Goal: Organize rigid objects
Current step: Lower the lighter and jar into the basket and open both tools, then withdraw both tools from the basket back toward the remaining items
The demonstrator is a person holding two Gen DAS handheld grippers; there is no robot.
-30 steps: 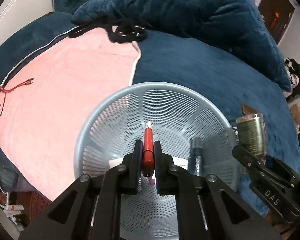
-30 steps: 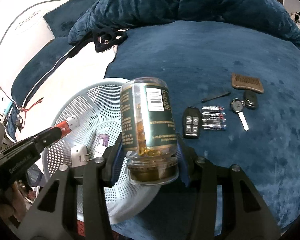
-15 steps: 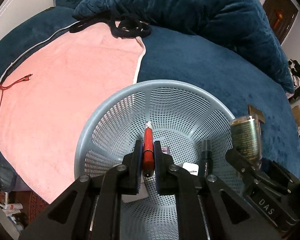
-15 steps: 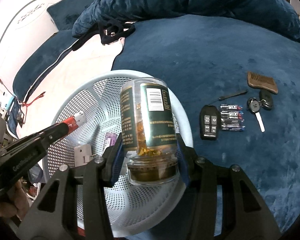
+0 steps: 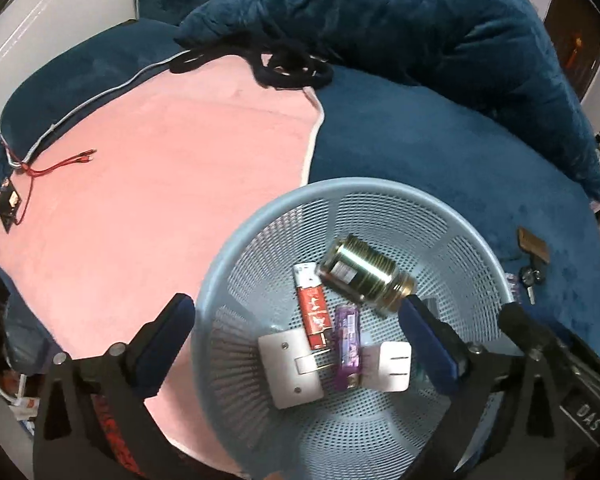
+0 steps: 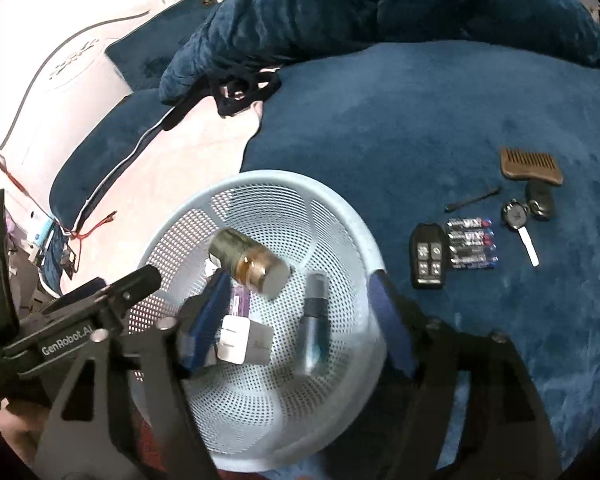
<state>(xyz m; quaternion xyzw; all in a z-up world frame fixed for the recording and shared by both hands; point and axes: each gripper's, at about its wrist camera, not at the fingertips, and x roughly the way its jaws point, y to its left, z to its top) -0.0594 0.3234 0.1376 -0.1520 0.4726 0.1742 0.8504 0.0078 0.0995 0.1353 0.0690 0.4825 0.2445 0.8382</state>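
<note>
A pale blue mesh basket [image 5: 236, 264] stands on the bed. My left gripper [image 5: 296, 304] hangs over it, its jaws opening wide with nothing between them. The red lighter [image 5: 312, 312] lies loose on the basket floor beside a purple lighter [image 5: 348, 340] and two white plugs [image 5: 288, 368]. My right gripper [image 6: 298, 280] is over the basket [image 6: 340, 216] too, jaws opening. The green-labelled jar [image 6: 248, 264] is free of its pads, blurred and on its side inside the basket. A dark spray bottle [image 6: 314, 320] lies next to it.
On the blue bedcover right of the basket lie a black remote [image 6: 428, 256], a pack of batteries [image 6: 472, 248], a key [image 6: 520, 224], a wooden comb [image 6: 530, 164] and a thin black pin [image 6: 474, 200]. A pink towel [image 5: 160, 184] covers the left side. A bunched blue quilt [image 5: 380, 24] lies behind.
The left jaws parted and the red lighter dropped into the basket. The right jaws parted and the jar fell out of them into the basket.
</note>
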